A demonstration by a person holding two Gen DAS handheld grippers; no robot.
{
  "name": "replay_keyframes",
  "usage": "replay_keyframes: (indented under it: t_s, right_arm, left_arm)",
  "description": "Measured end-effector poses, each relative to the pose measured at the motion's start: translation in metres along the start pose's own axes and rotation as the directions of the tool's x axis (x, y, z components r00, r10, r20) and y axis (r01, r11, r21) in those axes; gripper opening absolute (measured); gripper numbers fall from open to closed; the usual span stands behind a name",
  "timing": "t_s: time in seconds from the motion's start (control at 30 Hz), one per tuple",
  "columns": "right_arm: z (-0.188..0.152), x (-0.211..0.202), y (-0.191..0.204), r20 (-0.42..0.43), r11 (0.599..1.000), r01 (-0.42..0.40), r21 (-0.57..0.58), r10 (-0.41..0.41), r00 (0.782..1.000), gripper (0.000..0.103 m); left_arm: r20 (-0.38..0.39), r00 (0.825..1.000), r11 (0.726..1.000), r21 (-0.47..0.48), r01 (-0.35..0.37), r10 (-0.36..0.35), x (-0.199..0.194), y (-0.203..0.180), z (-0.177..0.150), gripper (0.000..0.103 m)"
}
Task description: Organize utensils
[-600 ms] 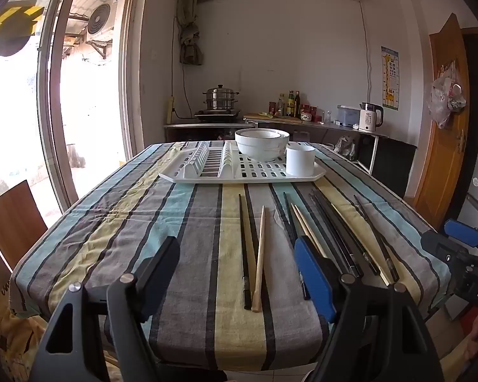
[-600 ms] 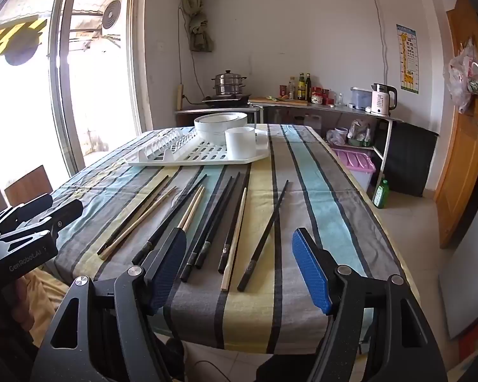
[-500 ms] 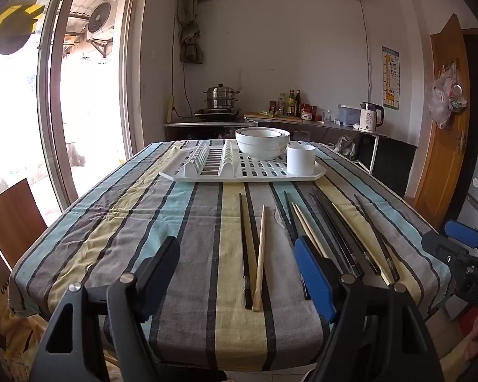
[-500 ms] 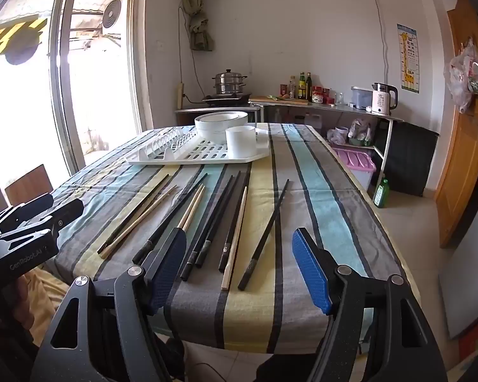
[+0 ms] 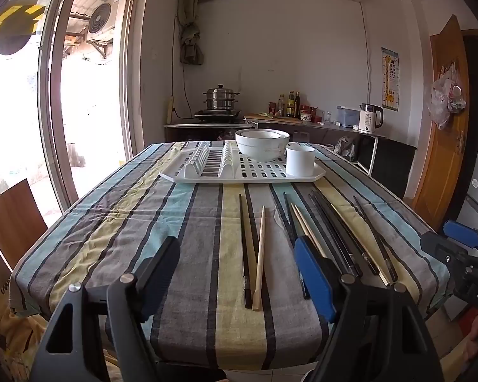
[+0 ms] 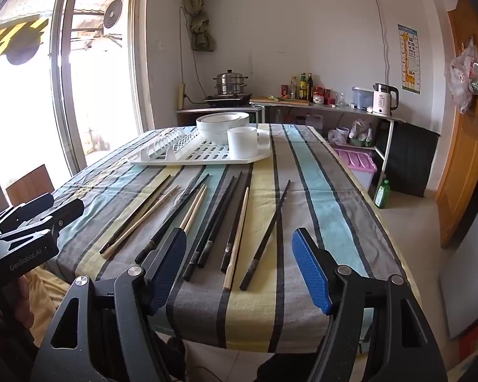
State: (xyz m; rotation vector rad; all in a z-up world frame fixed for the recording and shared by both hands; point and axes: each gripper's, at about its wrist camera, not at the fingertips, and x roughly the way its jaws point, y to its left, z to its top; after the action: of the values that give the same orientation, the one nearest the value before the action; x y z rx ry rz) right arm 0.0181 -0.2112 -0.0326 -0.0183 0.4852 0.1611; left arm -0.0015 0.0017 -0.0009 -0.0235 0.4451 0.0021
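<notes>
Left gripper (image 5: 237, 278) and right gripper (image 6: 239, 269): jaws spread wide, nothing between them, both hanging over the near table edge. Chopsticks (image 6: 235, 232), black and pale wood, lie loose on the striped tablecloth (image 5: 118, 222). Farther back, white drying rack (image 5: 239, 175) with bowls (image 5: 261, 143) and cup (image 5: 299, 160).

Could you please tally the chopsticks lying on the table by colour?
Black chopsticks: 6
Light wooden chopsticks: 4
Total: 10
</notes>
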Motion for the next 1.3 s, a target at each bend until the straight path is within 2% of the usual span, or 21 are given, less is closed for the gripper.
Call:
replay_keyframes:
  t_s: [1.3]
  right_arm:
    - [0.0062, -0.0063, 0.003, 0.017, 1.0, 0.004, -0.006, -0.004, 1.0, 0.069]
  left_arm:
    - [0.006, 1.0, 1.0, 0.001, 0.005, -0.005, -0.0071, -0.0013, 0.0056, 0.077]
